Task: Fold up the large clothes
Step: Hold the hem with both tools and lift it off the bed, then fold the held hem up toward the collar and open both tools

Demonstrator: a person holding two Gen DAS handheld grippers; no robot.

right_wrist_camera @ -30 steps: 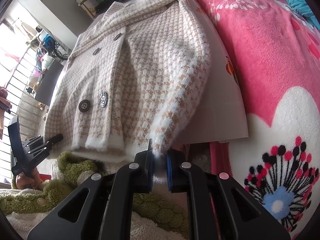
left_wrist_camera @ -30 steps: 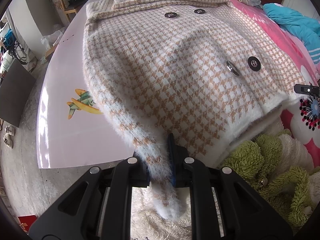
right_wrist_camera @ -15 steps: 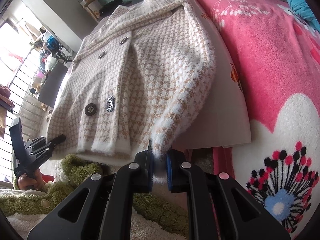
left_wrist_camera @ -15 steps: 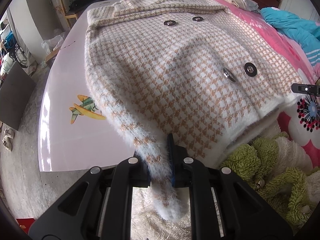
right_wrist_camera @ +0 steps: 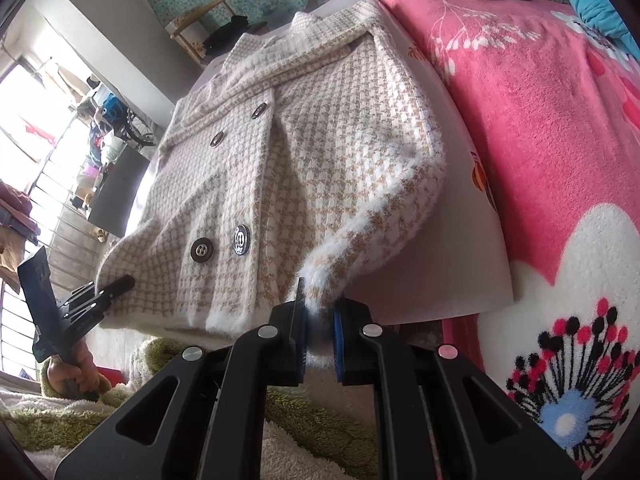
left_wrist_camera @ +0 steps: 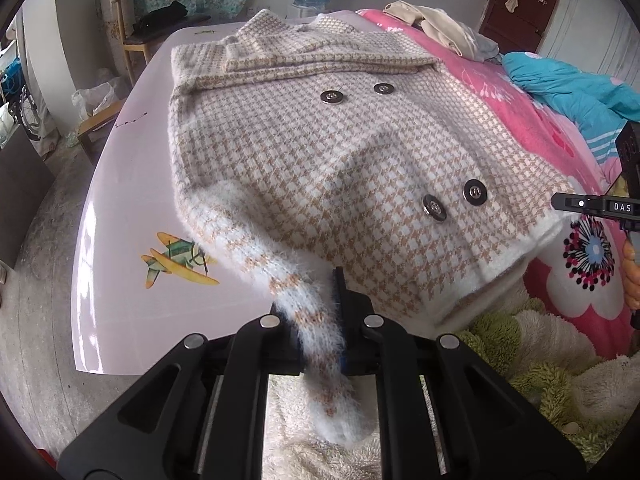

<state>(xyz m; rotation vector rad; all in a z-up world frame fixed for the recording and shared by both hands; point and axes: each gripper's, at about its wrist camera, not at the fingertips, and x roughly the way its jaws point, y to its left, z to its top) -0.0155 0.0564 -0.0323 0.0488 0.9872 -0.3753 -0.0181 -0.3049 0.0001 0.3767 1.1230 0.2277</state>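
1. While both hand-held tools point down at a fuzzy beige-and-white houndstooth coat (left_wrist_camera: 320,168), the left gripper (left_wrist_camera: 316,320) has its jaws squeezed narrow on the coat's fluffy sleeve cuff (left_wrist_camera: 320,344), which hangs down between the black fingers.
2. Nearest the camera in the other view, the right gripper (right_wrist_camera: 318,332) is likewise pinched tight on the coat's other sleeve cuff (right_wrist_camera: 320,280), with white fuzz bulging above its jaws.
3. Just below the coat's hem lies a green and cream shaggy fabric (left_wrist_camera: 520,360).
4. Beyond the grippers, the coat lies front-up on a pale pink board (left_wrist_camera: 120,260) printed with a small aeroplane (left_wrist_camera: 176,260); the hem overhangs the board's near edge.
5. Two dark buttons (left_wrist_camera: 474,192) sit near the coat's hem, and two more near its collar.
6. To the right of the coat spreads a bright pink flowered blanket (right_wrist_camera: 540,120).
7. Farther beyond the coat's collar stands a wooden chair (left_wrist_camera: 136,36), and a blue garment (left_wrist_camera: 568,88) lies on the blanket.
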